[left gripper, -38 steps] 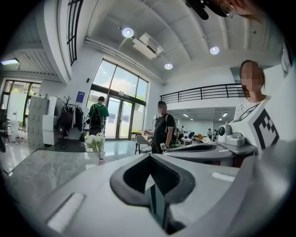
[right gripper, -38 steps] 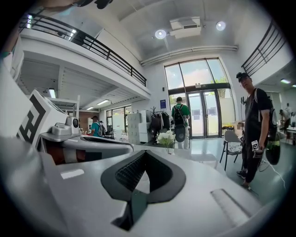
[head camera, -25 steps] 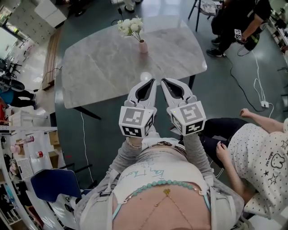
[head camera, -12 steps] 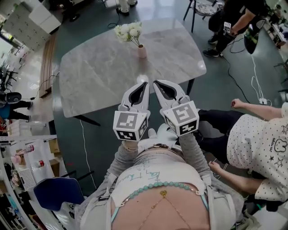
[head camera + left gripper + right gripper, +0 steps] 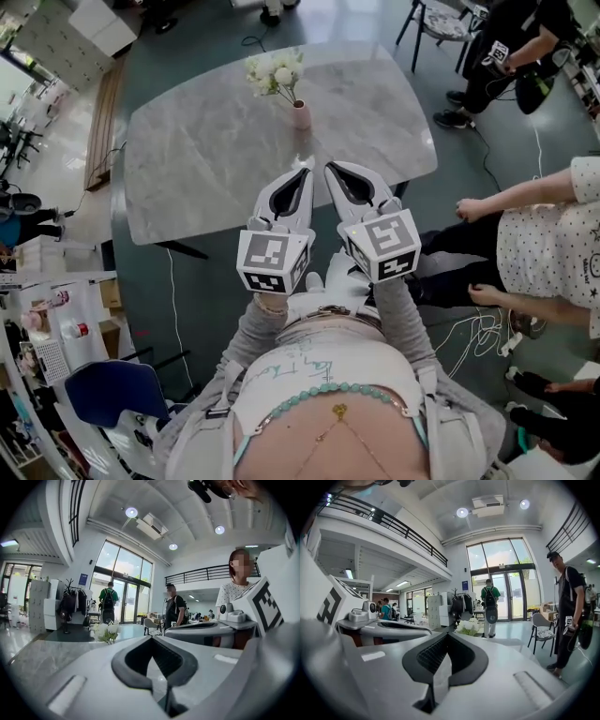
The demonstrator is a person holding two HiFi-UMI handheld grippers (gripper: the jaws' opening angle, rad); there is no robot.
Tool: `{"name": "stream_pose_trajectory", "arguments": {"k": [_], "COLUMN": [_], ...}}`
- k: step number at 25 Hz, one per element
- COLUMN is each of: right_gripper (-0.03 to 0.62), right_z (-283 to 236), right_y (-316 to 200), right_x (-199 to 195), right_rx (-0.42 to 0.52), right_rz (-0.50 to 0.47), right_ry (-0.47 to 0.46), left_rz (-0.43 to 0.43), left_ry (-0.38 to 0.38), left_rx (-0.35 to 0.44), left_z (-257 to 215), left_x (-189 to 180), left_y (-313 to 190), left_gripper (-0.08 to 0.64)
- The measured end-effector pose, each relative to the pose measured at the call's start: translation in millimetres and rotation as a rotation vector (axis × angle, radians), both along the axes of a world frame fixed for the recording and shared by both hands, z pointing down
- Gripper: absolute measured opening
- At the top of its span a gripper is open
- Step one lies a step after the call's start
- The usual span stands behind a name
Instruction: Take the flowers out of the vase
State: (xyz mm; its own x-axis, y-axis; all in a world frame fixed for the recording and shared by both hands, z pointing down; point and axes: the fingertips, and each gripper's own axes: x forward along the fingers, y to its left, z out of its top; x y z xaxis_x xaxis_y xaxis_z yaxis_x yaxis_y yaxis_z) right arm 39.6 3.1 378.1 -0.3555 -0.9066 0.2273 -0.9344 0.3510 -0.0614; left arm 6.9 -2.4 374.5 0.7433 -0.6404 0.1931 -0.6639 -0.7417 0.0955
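Two claws are held side by side over the near edge of the one bench [image 5: 206, 159]. The left claw [image 5: 306, 166] has its jaws closed tip to tip with nothing between them, and the right claw [image 5: 329, 169] is the same - shut and empty. Each carries one marker cube [image 5: 273, 261], two in all.

There is one pink vase [image 5: 301, 114]. It stands upright on the bench, straight ahead of the claw tips and well apart from them, on a line that runs between the two. One bunch of white flowers [image 5: 275, 75] sits in it, leaning away to the left - still in the vase.

From the left claw [image 5: 151, 639] the flowers [image 5: 107, 632] show ahead and to the left. From the right claw [image 5: 447, 633] the flowers [image 5: 469, 627] show just right of the tips.
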Motion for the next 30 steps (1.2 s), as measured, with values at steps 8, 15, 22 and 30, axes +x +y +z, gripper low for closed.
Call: {"name": "stream_pose_trajectory", "arguments": {"k": [8,15,22,30], "right_gripper": [0.025,0.025,0.025,0.025], "right_z": [1.8,-3.9,-8.0,-0.9], "right_y": [-39.7,-67.6,-82.2,-90.1], "right_x": [15.7,29.3,41.3,61.0], "right_rx": [-0.014,-0.023,-0.018,-0.032], "right_rz": [-0.032,-0.085,-0.139,-0.15], "right_ry": [-0.015,-0.018,-0.009,-0.009], "left_rz": [-0.081,-0.122,-0.162,-0.167], "left_ry": [0.005,-0.001,-0.003,-0.001], "left_rx": [-0.019,-0.028,-0.014,-0.043], "left_z": [-2.8,-9.6,-15.0,-5.4], "left_x": [4.7,25.6,38.0,62.9], "left_y": [-42.4,-66.3,-81.2,-85.6], "left_gripper": [0.0,0.0,0.0,0.002]}}
